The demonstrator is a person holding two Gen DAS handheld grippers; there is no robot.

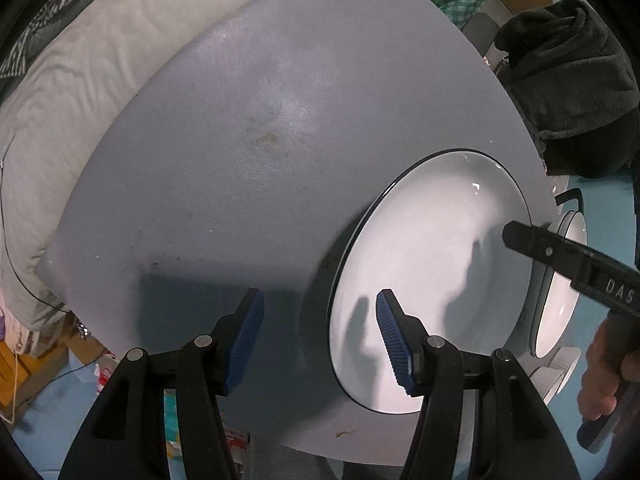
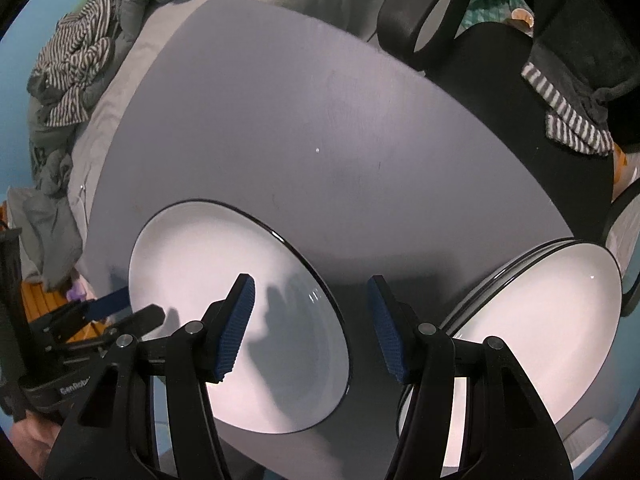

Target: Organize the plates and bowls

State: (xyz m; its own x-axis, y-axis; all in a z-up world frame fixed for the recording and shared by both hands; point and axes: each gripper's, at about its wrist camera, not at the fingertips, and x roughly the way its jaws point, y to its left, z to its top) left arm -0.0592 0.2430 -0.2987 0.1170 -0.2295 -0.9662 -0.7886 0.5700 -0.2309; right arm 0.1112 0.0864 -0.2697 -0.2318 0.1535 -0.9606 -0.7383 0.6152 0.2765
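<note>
**Plates on a grey desk, two open tongs above them**

Plates sit on the near part of a grey desk (image 1: 248, 128), seen from two cameras pointing steeply down. Nearest the left camera, the left tongs (image 1: 320, 340) stand open with nothing between the blue pads; one pad hangs over the bare desk, the other over a white plate (image 1: 432, 280) with a thin dark rim. The same plate (image 2: 224, 264) lies under the left pad of the right tongs (image 2: 310, 328), which are also open and empty. Their right pad hangs over the strip of desk between this plate and a stack of plates (image 2: 540, 320) at the desk's right edge. The stack overhangs that edge. In the left view, a hand (image 1: 604, 372) holds the right tongs, one black finger reaching over the single plate's far rim. Beyond the desk lie a bed (image 1: 72, 92) with pale bedding, striped clothing (image 2: 76, 56) and a dark chair (image 2: 500, 80).
</note>
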